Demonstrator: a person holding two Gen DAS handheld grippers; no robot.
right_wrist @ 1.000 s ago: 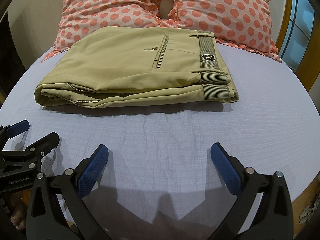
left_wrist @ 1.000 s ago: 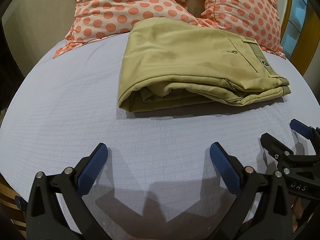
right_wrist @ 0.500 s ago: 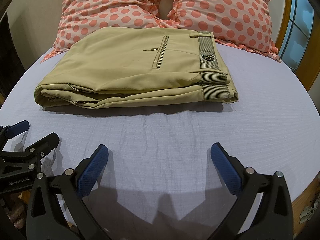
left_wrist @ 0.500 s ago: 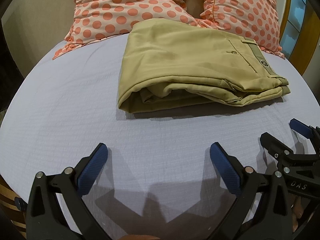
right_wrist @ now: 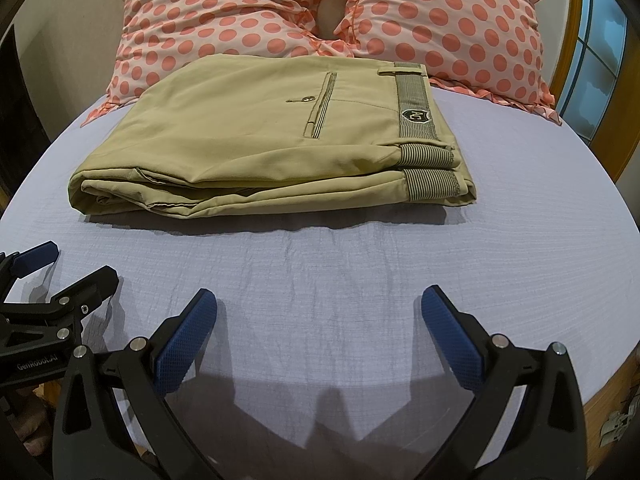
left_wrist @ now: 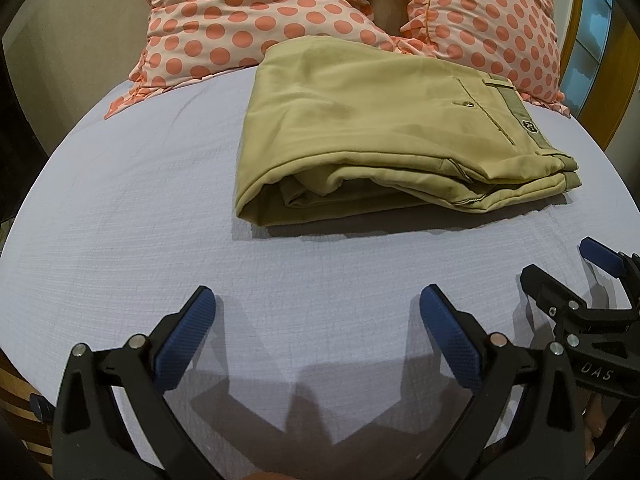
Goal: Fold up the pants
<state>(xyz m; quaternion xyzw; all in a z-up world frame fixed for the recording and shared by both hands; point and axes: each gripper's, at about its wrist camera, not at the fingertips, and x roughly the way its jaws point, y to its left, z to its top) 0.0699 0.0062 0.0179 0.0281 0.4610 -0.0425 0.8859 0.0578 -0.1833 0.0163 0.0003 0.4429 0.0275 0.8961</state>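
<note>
Khaki pants [left_wrist: 372,128] lie folded in a flat stack on the lavender bed sheet [left_wrist: 120,220], their striped waistband to the right; they also show in the right wrist view [right_wrist: 260,144]. My left gripper [left_wrist: 316,308] is open and empty, hovering over the sheet in front of the pants, apart from them. My right gripper [right_wrist: 320,308] is open and empty too, in front of the pants. Each gripper shows at the edge of the other's view: the right one [left_wrist: 560,268] and the left one [right_wrist: 68,264].
Two pink pillows with orange dots [right_wrist: 440,12] lean behind the pants, touching their far edge. A wooden window frame [right_wrist: 576,40] stands at the right. The bed's near edge [right_wrist: 608,384] drops off by the grippers.
</note>
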